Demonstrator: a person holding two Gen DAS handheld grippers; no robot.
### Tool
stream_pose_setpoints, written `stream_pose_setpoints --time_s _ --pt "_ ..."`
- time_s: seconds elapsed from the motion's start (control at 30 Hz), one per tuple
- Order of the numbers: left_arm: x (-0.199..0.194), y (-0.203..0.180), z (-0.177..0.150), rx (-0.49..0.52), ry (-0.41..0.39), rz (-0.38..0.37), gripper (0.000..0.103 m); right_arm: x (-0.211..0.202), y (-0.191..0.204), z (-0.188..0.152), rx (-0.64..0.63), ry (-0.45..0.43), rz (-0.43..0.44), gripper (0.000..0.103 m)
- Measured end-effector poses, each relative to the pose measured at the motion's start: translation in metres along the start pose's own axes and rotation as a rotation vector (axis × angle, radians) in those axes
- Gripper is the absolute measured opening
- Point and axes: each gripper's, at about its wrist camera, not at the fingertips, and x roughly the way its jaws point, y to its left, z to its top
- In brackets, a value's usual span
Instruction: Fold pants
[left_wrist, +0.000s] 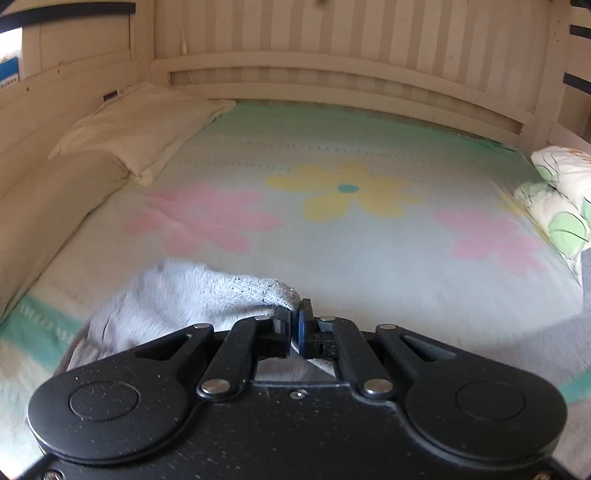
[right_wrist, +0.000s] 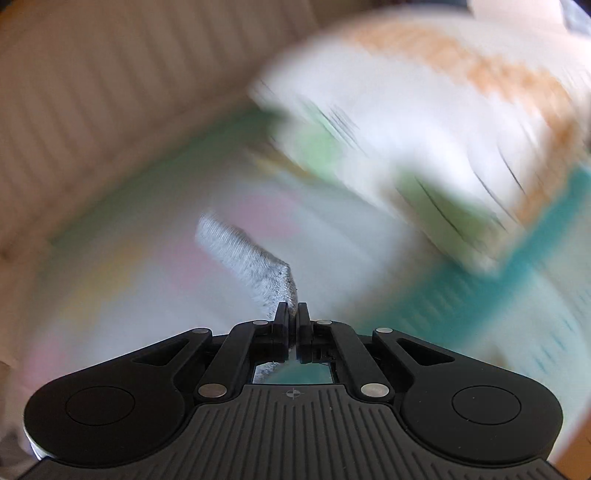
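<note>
Both black grippers are pinched tight on soft grey knit pants (left_wrist: 177, 295): the left gripper (left_wrist: 294, 321) holds one bunched corner, the right gripper (right_wrist: 291, 317) another, lifted above the bed's near edge. Right view is blurry, so maybe a hem. Lifting to start a fold; next, carry both corners evenly over the smooth flowered sheet (left_wrist: 351, 236)

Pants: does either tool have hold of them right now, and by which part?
Both do. The left tool pinches a bunched edge of the grey pants; the right tool pinches another edge. Which part of the pants cannot be told.
</note>
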Motion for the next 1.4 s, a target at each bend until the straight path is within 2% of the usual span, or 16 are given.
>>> stream_pose_setpoints --time_s 0.07,0.13,0.2,0.27,0.37,0.5,0.63,0.7,0.73,0.9,1.1,1.13,1.17,1.2,1.3,1.4 --pt "0.005 0.011 -0.016 -0.019 0.084 -0.016 0.005 0.024 -0.021 -0.016 0.002 0.144 -0.077 0.003" --pt "0.020 0.020 -0.037 -0.048 0.205 -0.028 0.005 0.042 -0.036 -0.030 0.023 0.238 -0.094 0.003" --pt "0.035 0.024 -0.054 -0.063 0.311 -0.037 0.005 0.050 -0.043 -0.038 0.024 0.271 -0.123 0.003" --pt "0.043 0.025 -0.067 -0.068 0.355 -0.025 0.005 0.047 -0.043 -0.041 0.013 0.268 -0.122 0.003" --pt "0.041 0.025 -0.075 -0.059 0.344 0.003 0.005 0.036 -0.040 -0.040 0.030 0.239 -0.098 0.003" --pt "0.029 0.024 -0.080 -0.074 0.329 -0.015 0.008 0.036 -0.043 -0.041 0.054 0.253 -0.095 0.003" --pt "0.045 0.031 -0.083 -0.058 0.334 -0.041 0.022 0.038 -0.039 -0.043 0.043 0.261 -0.098 0.003" --pt "0.055 0.036 -0.084 -0.077 0.339 -0.033 0.050 0.038 -0.039 -0.043 0.042 0.261 -0.098 0.003" --pt "0.059 0.039 -0.083 -0.094 0.344 -0.029 0.054 0.039 -0.039 -0.042 0.045 0.261 -0.097 0.003" --pt "0.075 0.051 -0.076 -0.186 0.354 -0.048 0.059 0.041 -0.036 -0.041 0.044 0.263 -0.094 0.003" --pt "0.087 0.036 -0.064 -0.149 0.343 -0.019 0.066 0.045 -0.032 -0.041 0.022 0.268 -0.098 0.004" --pt "0.093 0.032 -0.064 -0.138 0.362 -0.005 0.064 0.046 -0.032 -0.041 0.022 0.269 -0.100 0.003" --pt "0.100 0.029 -0.065 -0.132 0.382 0.020 0.040 0.046 -0.032 -0.041 0.023 0.271 -0.100 0.003" --pt "0.104 0.028 -0.066 -0.143 0.392 0.022 0.010 0.047 -0.032 -0.040 0.026 0.270 -0.099 0.003" --pt "0.100 0.030 -0.060 -0.216 0.358 0.005 0.006 0.038 -0.027 -0.031 0.027 0.204 -0.052 0.003" --pt "0.069 0.024 -0.034 -0.200 0.226 -0.034 0.006 -0.012 -0.019 -0.014 0.048 -0.025 0.084 0.003"
